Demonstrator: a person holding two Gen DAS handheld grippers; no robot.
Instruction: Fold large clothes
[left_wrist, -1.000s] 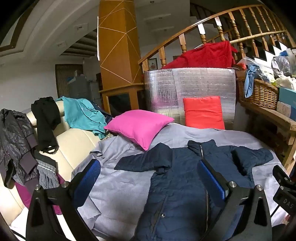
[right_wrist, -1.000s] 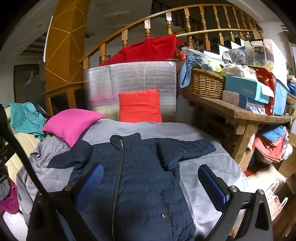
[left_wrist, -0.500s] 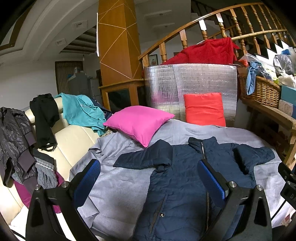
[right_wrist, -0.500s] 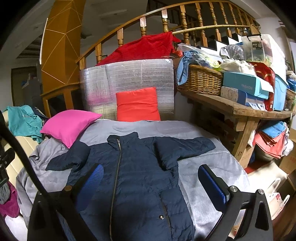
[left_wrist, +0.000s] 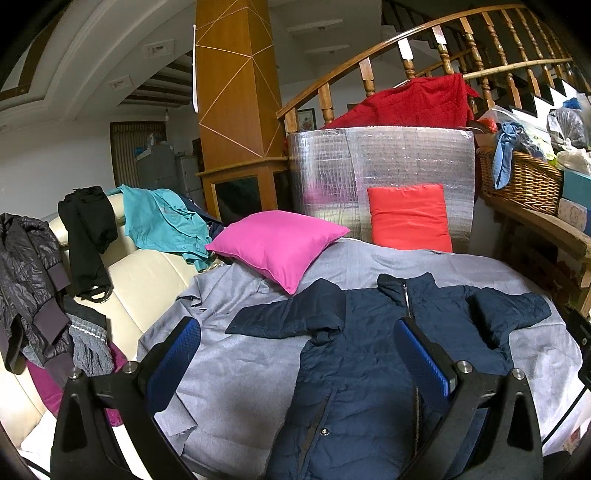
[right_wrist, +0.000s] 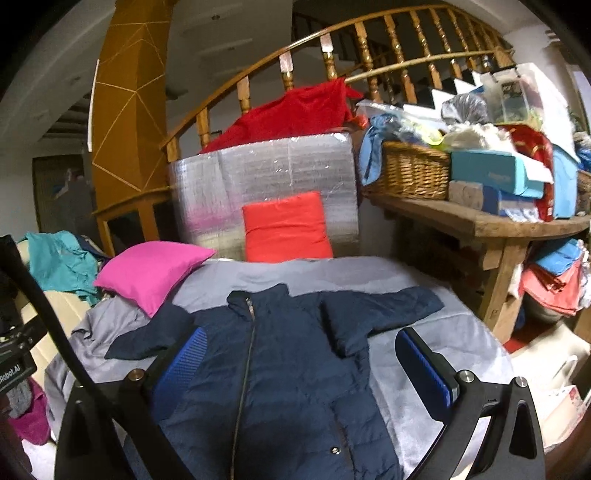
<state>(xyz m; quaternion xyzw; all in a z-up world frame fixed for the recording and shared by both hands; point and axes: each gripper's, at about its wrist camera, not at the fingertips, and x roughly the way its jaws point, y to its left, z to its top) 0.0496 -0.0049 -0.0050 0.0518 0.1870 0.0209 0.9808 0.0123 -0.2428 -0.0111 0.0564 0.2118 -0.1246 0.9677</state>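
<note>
Navy quilted jacket, grey sheet, pink cushion, red cushion, seemingly teal garment

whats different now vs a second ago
Both cameras have shifted slightly, so the navy jacket sits a little differently in each view. Nothing taken hold of or let go: left gripper and right gripper remain open above it. Jacket stays spread flat, pink pillow unmoved.

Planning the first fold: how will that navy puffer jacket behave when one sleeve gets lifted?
The navy puffer jacket looks quilted and padded, so it is probably light but bulky, and its folds may spring back. The sleeve lies limp and creased, so it would likely droop. Its smooth shell may slide on the grey cover.
</note>
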